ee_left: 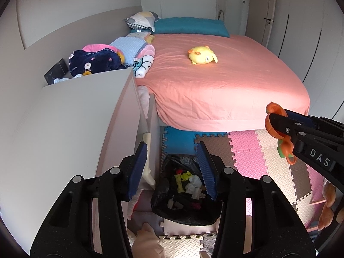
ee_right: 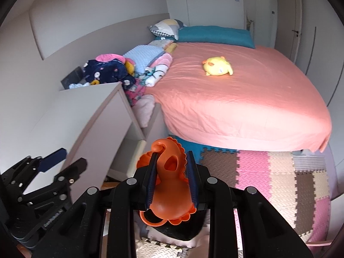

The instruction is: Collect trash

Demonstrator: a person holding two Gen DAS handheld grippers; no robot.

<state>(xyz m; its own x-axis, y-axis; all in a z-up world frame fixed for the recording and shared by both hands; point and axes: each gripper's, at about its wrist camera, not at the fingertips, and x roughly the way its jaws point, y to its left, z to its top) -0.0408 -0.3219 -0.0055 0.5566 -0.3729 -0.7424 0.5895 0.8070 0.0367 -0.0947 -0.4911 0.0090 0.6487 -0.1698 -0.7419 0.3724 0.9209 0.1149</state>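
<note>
My right gripper (ee_right: 171, 161) is shut on an orange plastic toy (ee_right: 169, 185) and holds it above the floor; gripper and toy also show at the right of the left wrist view (ee_left: 277, 126). My left gripper (ee_left: 172, 167) is open and empty, right above a black-lined trash bin (ee_left: 185, 193) that holds several scraps and wrappers. In the right wrist view the left gripper (ee_right: 53, 161) sits at the lower left, and the bin is mostly hidden under the toy.
A white cabinet (ee_left: 75, 118) stands left of the bin. A bed with a pink sheet (ee_left: 225, 81) carries a yellow plush (ee_left: 202, 55), folded clothes (ee_left: 96, 58) and pillows. Coloured foam mats (ee_left: 247, 150) cover the floor.
</note>
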